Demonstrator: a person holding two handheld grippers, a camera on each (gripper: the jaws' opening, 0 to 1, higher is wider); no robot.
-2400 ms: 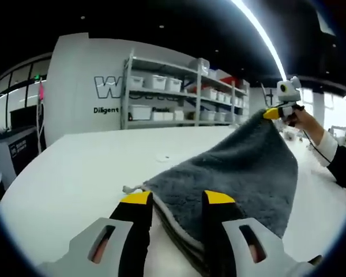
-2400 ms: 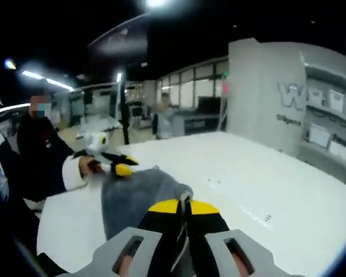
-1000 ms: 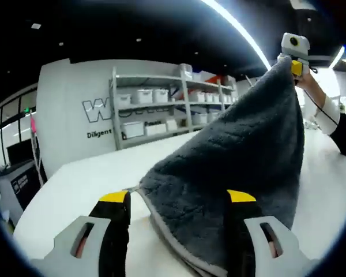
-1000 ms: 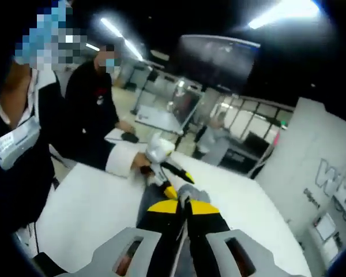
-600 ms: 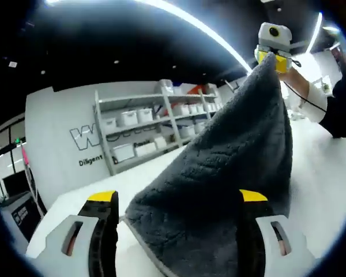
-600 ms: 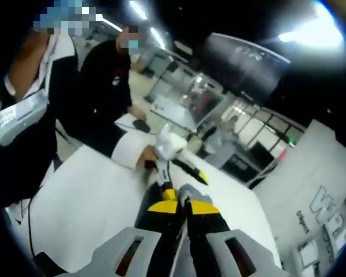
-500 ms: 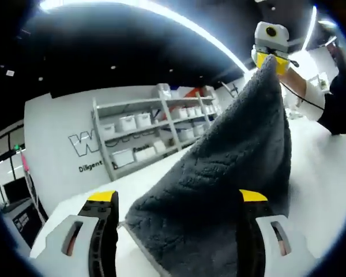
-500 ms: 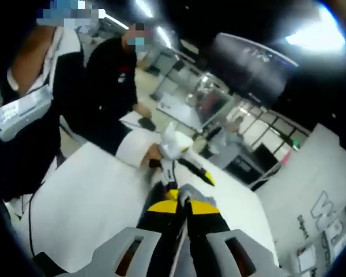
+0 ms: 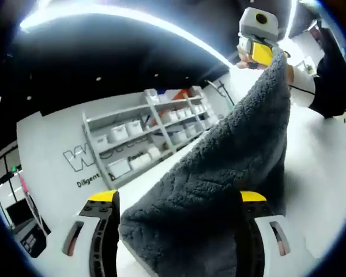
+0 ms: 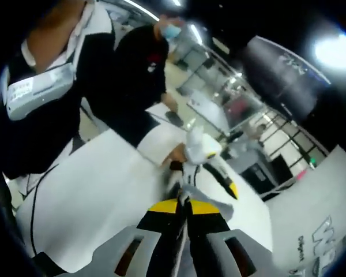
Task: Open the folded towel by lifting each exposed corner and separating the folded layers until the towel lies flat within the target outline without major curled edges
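A dark grey plush towel (image 9: 219, 179) rises from the white table (image 9: 328, 173) in a steep sheet. Its top corner is pinched in my right gripper (image 9: 264, 55), held high at the upper right by a hand with a white cuff. My left gripper (image 9: 177, 199) stands open, its jaws wide apart on either side of the towel's lower part. In the right gripper view my right gripper (image 10: 183, 203) is shut on a thin grey edge of the towel (image 10: 218, 209). Beyond it, the left gripper (image 10: 210, 183) is held by a hand over the table.
A shelving rack (image 9: 144, 138) with white bins stands against a lettered white wall (image 9: 75, 158) behind the table. A person in black (image 10: 52, 104) is close at the left of the white table (image 10: 92, 190). Another person (image 10: 150, 57) stands farther back.
My right gripper has carried the towel corner higher, so the sheet stands steeper and taller. The left gripper stays open around the towel's lower part. Both views have tilted.
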